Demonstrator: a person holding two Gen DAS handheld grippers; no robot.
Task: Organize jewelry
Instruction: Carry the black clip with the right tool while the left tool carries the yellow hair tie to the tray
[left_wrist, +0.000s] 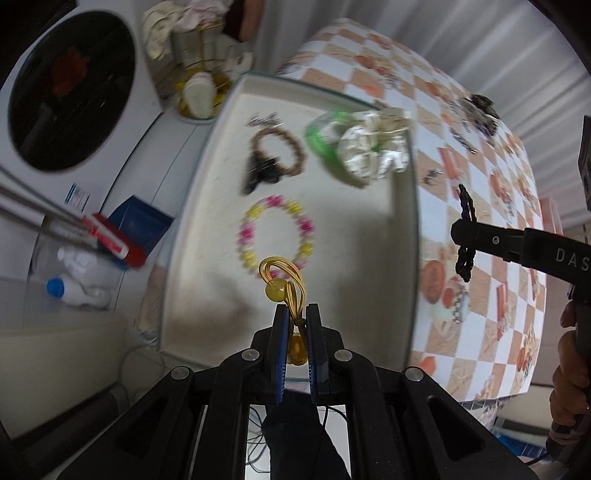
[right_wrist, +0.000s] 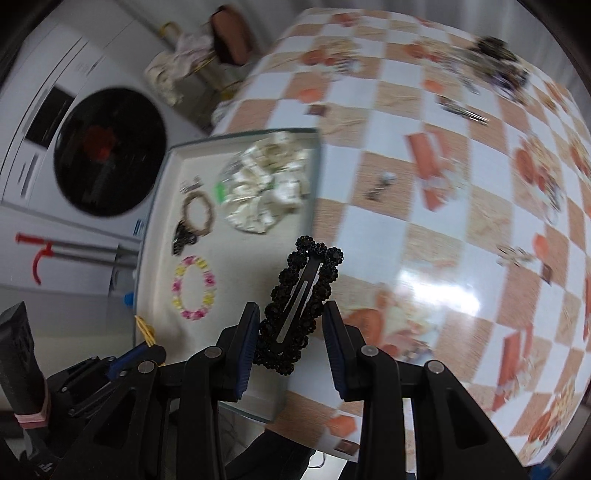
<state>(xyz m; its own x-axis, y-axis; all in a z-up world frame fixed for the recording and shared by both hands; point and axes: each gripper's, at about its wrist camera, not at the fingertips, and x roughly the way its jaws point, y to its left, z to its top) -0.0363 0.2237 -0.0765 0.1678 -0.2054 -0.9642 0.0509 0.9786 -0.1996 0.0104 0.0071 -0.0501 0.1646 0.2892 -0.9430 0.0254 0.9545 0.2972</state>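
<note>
My left gripper (left_wrist: 297, 307) is shut on a golden elastic hair tie with yellow beads (left_wrist: 282, 286) and hovers over the near end of a white tray (left_wrist: 351, 240). In the tray lie a pink-and-yellow bead bracelet (left_wrist: 277, 232), a brown bead bracelet (left_wrist: 279, 151), a black claw clip (left_wrist: 260, 173), a green bangle (left_wrist: 317, 144) and a cream scrunchie (left_wrist: 373, 147). My right gripper (right_wrist: 291, 304) is shut on a black beaded snap clip (right_wrist: 299, 291), just off the tray's (right_wrist: 243, 266) right rim. That clip (left_wrist: 466, 236) also shows in the left wrist view.
The tray sits at the left end of a table with an orange-and-white checkered cloth (right_wrist: 443, 240). Small hairpins (right_wrist: 380, 184) and a dark heap of jewellery (right_wrist: 495, 55) lie scattered on it. A washing machine (left_wrist: 70, 92) and a basket of bottles (left_wrist: 199, 92) stand beyond the tray.
</note>
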